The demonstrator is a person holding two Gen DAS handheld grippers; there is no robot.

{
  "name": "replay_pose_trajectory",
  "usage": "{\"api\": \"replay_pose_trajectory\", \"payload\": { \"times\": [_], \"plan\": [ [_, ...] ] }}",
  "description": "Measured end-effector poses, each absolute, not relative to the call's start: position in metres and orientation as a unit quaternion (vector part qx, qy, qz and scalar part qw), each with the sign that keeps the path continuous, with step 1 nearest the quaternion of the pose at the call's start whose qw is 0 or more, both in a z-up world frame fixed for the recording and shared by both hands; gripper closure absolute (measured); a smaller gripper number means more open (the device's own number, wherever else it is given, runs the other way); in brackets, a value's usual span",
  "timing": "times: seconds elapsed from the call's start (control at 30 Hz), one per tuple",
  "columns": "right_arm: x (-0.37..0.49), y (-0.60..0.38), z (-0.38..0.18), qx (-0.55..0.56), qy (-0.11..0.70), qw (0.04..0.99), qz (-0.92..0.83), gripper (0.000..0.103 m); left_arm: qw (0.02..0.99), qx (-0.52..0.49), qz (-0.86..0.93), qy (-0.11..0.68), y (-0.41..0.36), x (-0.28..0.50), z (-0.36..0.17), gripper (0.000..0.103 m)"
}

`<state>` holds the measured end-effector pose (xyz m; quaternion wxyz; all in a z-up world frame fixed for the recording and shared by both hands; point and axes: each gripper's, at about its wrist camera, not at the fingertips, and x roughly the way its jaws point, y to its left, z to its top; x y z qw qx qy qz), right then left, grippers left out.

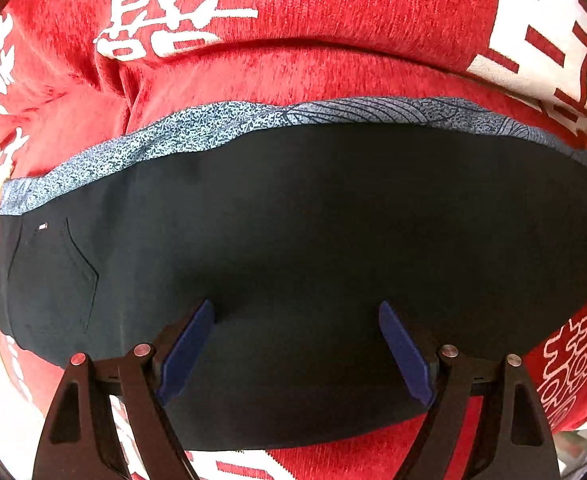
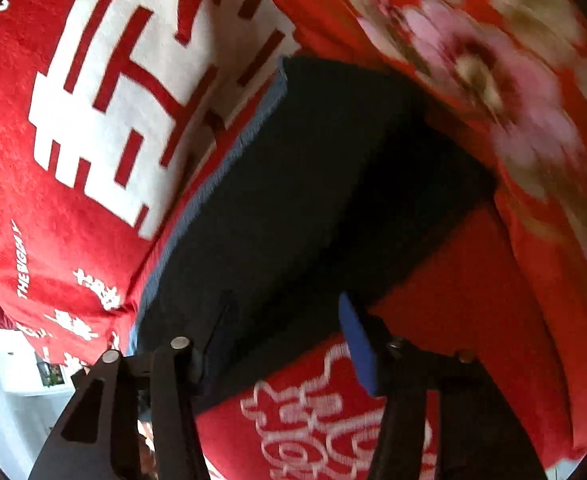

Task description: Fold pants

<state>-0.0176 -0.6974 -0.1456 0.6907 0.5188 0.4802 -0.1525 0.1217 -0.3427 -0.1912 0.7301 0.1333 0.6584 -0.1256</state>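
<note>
Black pants lie folded lengthwise across a red blanket, with a back pocket at the left end. A blue speckled strip runs along their far edge. My left gripper hovers over the near edge of the pants, jaws wide open, blue pads apart and nothing between them. In the blurred right wrist view the pants stretch away from me. My right gripper stands open over their near end, its blue pad at the cloth's edge, gripping nothing.
The red blanket with white printed characters covers the whole surface under the pants. A red floral quilt is heaped at the upper right of the right wrist view. A pale bit of the room shows at the lower left.
</note>
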Motion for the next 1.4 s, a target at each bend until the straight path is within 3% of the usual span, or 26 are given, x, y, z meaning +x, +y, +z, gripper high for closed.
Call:
{"api": "replay_pose_trajectory", "payload": {
  "times": [0.1,0.13,0.17,0.2,0.37,0.53,0.6,0.8,0.87,1.1,1.27,1.3,1.33,1.4],
  "plan": [
    [-0.003,-0.707,-0.155,0.530,0.478,0.686,-0.141,0.050,0.729,0.132,-0.126,0.659,-0.343,0.122,-0.193,0.017],
    [0.000,-0.709,-0.158,0.531,0.478,0.684,-0.143,0.056,0.728,0.133,-0.127,0.660,-0.343,0.123,-0.194,0.015],
    [0.003,-0.711,-0.158,0.527,0.480,0.686,-0.145,0.086,0.727,0.136,-0.128,0.661,-0.343,0.124,-0.195,0.014],
    [0.009,-0.710,-0.156,0.524,0.487,0.684,-0.142,0.094,0.724,0.137,-0.128,0.664,-0.344,0.124,-0.194,0.014],
    [-0.006,-0.694,-0.132,0.465,0.513,0.712,-0.120,0.094,0.715,0.160,-0.146,0.665,-0.336,0.113,-0.191,0.014],
    [-0.018,-0.699,-0.159,0.468,0.530,0.696,-0.122,0.083,0.717,0.153,-0.131,0.668,-0.332,0.114,-0.191,0.009],
    [-0.017,-0.697,-0.147,0.445,0.545,0.696,-0.143,0.062,0.724,0.158,-0.139,0.657,-0.336,0.115,-0.181,0.009],
    [-0.029,-0.669,-0.089,0.360,0.543,0.740,-0.168,0.058,0.745,0.145,-0.136,0.637,-0.346,0.129,-0.167,0.009],
    [-0.011,-0.659,-0.084,0.317,0.553,0.757,-0.145,0.049,0.745,0.139,-0.123,0.640,-0.356,0.137,-0.174,0.009],
    [0.044,-0.645,-0.143,0.262,0.602,0.744,-0.123,0.048,0.773,0.142,-0.094,0.611,-0.364,0.164,-0.173,0.009],
    [0.031,-0.647,-0.142,0.257,0.584,0.763,-0.105,0.048,0.764,0.137,-0.038,0.630,-0.346,0.217,-0.207,0.009],
    [0.033,-0.647,-0.143,0.254,0.587,0.762,-0.100,0.048,0.763,0.123,-0.034,0.634,-0.341,0.223,-0.212,0.000],
    [0.034,-0.648,-0.143,0.252,0.591,0.760,-0.095,0.046,0.765,0.104,-0.027,0.635,-0.334,0.229,-0.214,0.000],
    [0.036,-0.652,-0.144,0.278,0.589,0.755,-0.081,0.029,0.763,0.084,-0.018,0.641,-0.323,0.233,-0.212,0.000]
  ]
}}
